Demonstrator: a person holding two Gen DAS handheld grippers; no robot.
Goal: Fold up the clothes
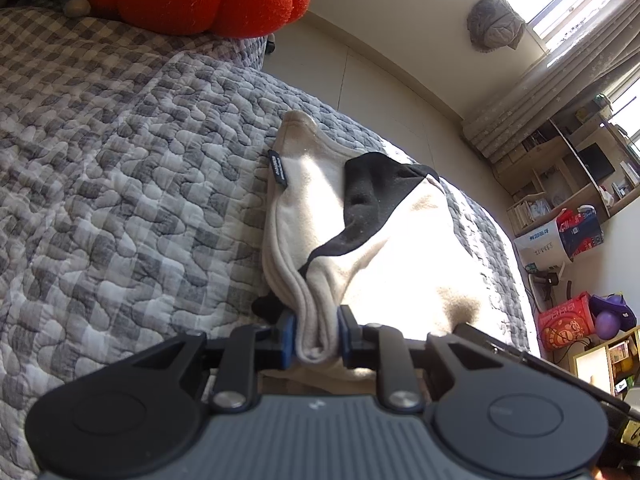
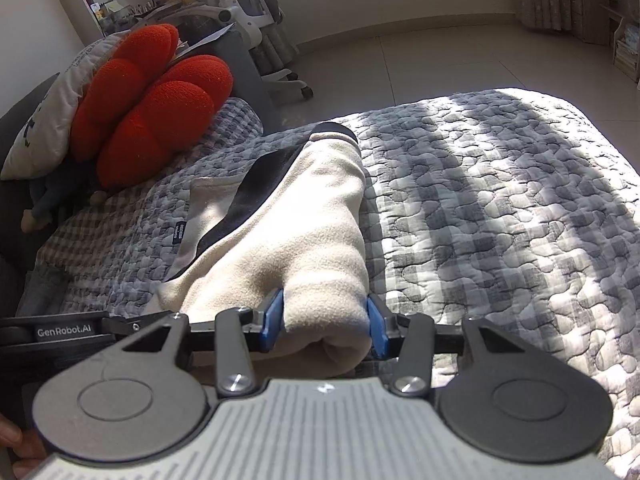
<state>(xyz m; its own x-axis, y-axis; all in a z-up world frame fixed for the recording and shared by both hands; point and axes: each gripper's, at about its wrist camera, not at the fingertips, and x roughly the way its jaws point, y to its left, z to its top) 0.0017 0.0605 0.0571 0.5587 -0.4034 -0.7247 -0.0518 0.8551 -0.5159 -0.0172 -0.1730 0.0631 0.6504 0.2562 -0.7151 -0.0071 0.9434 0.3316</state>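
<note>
A cream fleece garment (image 1: 372, 240) with black trim (image 1: 368, 196) lies partly folded on the grey checked quilt (image 1: 120, 160). My left gripper (image 1: 318, 332) is shut on a bunched edge of it, several layers pinched between the blue pads. In the right wrist view the same garment (image 2: 304, 232) runs away from me as a thick roll with a black band (image 2: 256, 188). My right gripper (image 2: 325, 320) is shut on the near end of that roll. A small dark label (image 2: 180, 232) shows on the flat part at left.
A red knitted cushion (image 2: 152, 108) and a white pillow (image 2: 44, 128) lie at the head of the bed. The quilt (image 2: 500, 200) stretches right in sun and shadow. Tiled floor (image 2: 440, 60), an office chair (image 2: 256, 20) and shelves (image 1: 580, 176) lie beyond the bed edge.
</note>
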